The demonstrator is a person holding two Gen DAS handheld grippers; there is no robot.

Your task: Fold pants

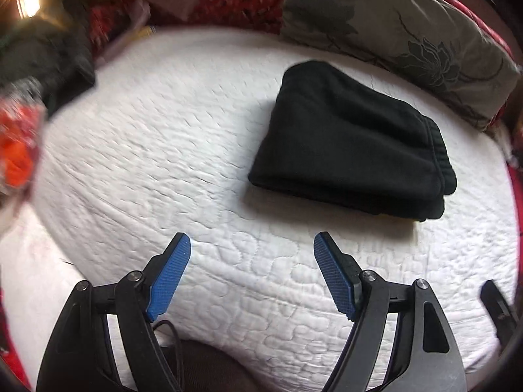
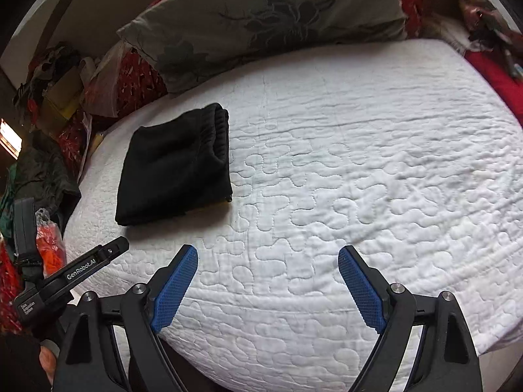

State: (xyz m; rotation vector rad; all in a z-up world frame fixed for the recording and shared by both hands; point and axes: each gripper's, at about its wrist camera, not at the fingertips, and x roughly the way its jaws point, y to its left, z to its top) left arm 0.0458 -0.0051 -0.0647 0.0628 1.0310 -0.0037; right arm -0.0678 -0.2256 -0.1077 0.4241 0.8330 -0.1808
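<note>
Pants (image 1: 353,140) folded in a compact stack on quilt (image 2: 327,179), ahead-right of left gripper (image 1: 251,254), ahead-left of right gripper (image 2: 268,264); both spread, empty, about equally near.

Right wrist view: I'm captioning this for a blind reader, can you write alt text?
Black pants lie folded into a compact bundle on a white quilted bed, ahead and left of the open, empty right gripper. A grey floral pillow lies behind them.

Bare quilt (image 2: 359,170) right of folded pants (image 2: 173,166).
</note>
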